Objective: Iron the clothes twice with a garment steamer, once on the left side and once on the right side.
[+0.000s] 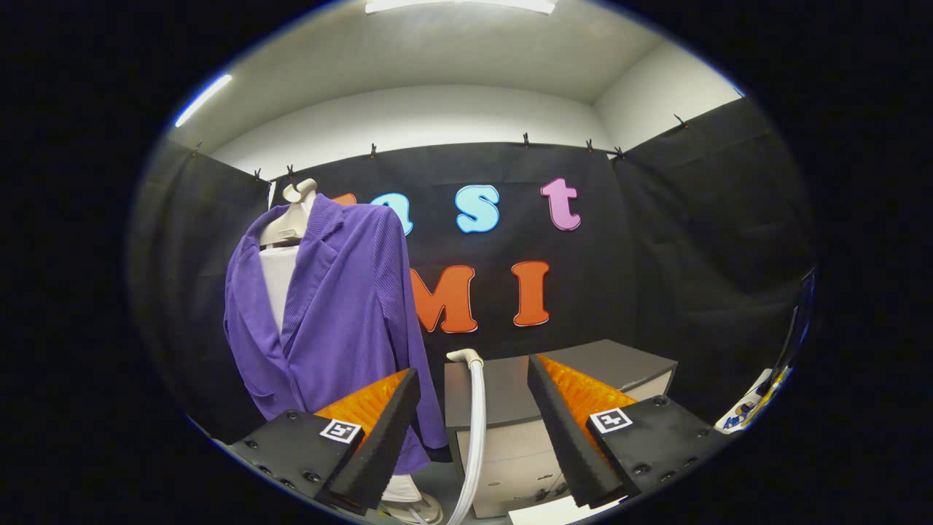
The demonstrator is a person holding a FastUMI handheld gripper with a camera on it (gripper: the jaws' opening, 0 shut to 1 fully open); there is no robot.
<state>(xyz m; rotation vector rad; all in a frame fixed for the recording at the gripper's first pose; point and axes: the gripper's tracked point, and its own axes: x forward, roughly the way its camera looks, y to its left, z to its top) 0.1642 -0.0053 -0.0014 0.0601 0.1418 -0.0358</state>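
Hand-held gripper [474, 415]: fingers spread wide, holding and touching nothing | Steamer hose [475, 430]: upright between the fingers, beyond them, before a grey cabinet [510, 430] | Purple jacket [335, 321]: on a mannequin, beyond the left finger

We logged the jacket [342, 321] as purple throughout, with a fine ribbed pattern on its sleeve and plain lapels. Under it the mannequin [280, 281] showed white at the chest and cream at the neck. The steamer hose [475, 423], standing between the spread fingers of the gripper [474, 437], was pale white-grey with a cream nozzle end. The cabinet [510, 415] behind it had a grey top and off-white drawer fronts. The booth cloth [692, 240] was black; wall and ceiling above it, white.
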